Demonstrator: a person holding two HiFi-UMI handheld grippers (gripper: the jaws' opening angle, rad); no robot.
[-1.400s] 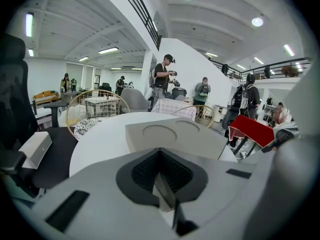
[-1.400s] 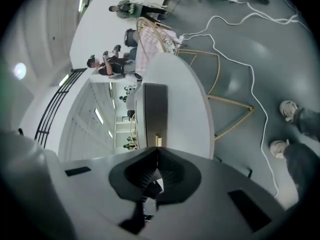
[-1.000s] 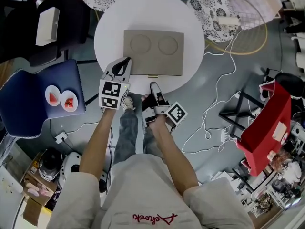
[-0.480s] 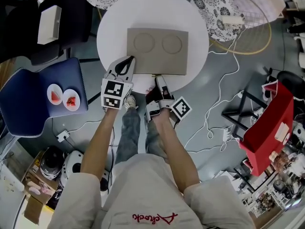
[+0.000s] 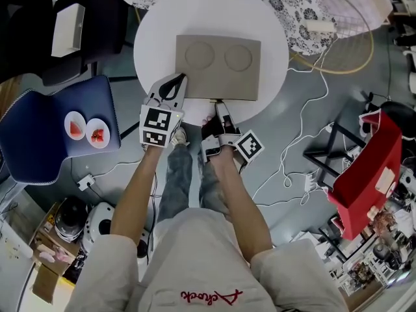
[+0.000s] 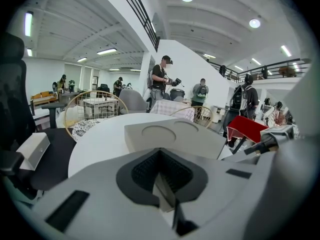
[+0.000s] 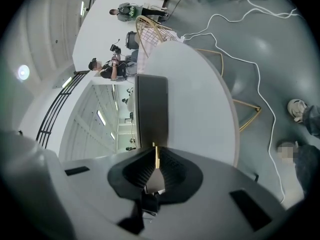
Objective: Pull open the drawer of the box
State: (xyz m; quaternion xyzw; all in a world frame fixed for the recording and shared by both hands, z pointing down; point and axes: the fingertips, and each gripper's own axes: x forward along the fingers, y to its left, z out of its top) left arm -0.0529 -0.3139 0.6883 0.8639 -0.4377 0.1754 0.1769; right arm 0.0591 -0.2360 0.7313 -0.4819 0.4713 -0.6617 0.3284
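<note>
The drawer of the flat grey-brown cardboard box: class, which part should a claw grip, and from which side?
Grip the thin gold tab sticking out of the box's front edge, coming level from the person's side: it is the only protruding part, and it points that way. The right claw has just been closing there, with the tab between its jaws.

Loads of bare worktop (image 5: pixel 153 38) left, right and behind the box (image 5: pixel 218 58). Near side's crowded: left gripper (image 5: pixel 180 78) parked at the box's corner, right gripper (image 5: pixel 219 104), jaws just closed onto the handle (image 7: pixel 157 155), with a slim gap between.
</note>
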